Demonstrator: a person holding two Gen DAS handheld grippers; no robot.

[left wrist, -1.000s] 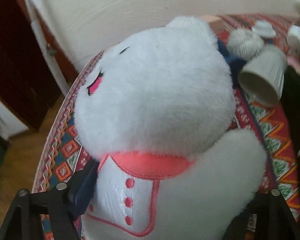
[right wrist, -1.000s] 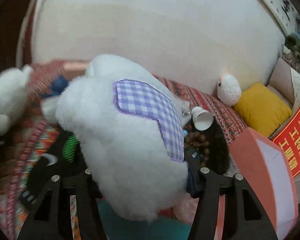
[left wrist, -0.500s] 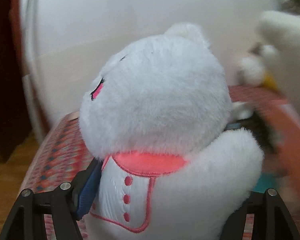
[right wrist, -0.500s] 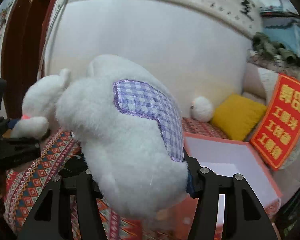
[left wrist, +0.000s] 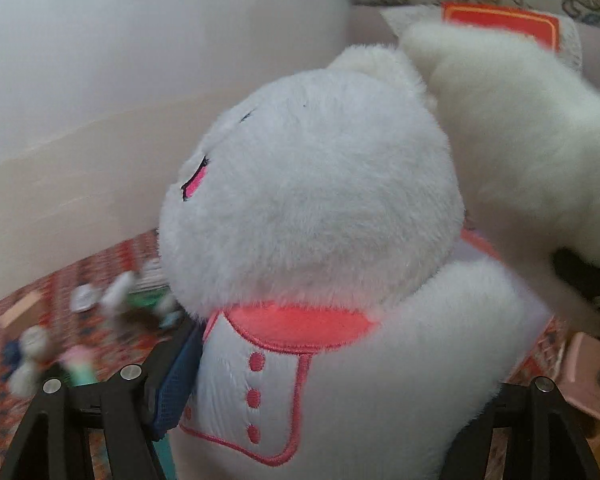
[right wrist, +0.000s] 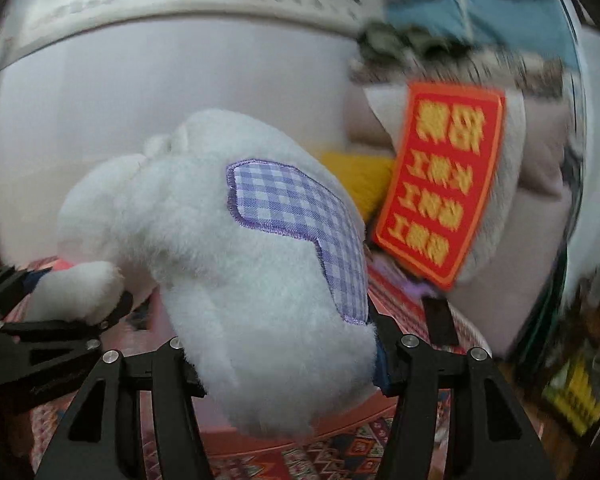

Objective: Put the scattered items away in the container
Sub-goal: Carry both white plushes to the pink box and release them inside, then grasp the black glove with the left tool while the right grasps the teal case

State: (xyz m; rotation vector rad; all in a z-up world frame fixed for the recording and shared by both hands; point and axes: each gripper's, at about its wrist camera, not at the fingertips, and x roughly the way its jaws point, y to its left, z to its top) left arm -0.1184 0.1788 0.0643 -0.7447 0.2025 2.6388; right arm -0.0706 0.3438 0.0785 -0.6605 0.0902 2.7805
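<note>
I see a patterned red cloth (left wrist: 112,264) covering the surface, backed by a pale wall (left wrist: 120,80); whether this is a bench or a bed I cannot tell. Small items (left wrist: 100,304) lie scattered on the cloth, too blurred to identify.

My left gripper (left wrist: 324,404) has its fingers clamped on a white plush (left wrist: 312,208) with a pink collar and buttoned bib. My right gripper (right wrist: 284,356) has its fingers clamped on a second plush (right wrist: 228,248) bearing a purple check patch. Both toys are held above the cloth, close together.

Only the right view shows the red sign (right wrist: 440,184) with yellow characters in full, a yellow cushion (right wrist: 360,176), and the pink box (right wrist: 228,440) below the plush. Only the left view shows the scattered items.
</note>
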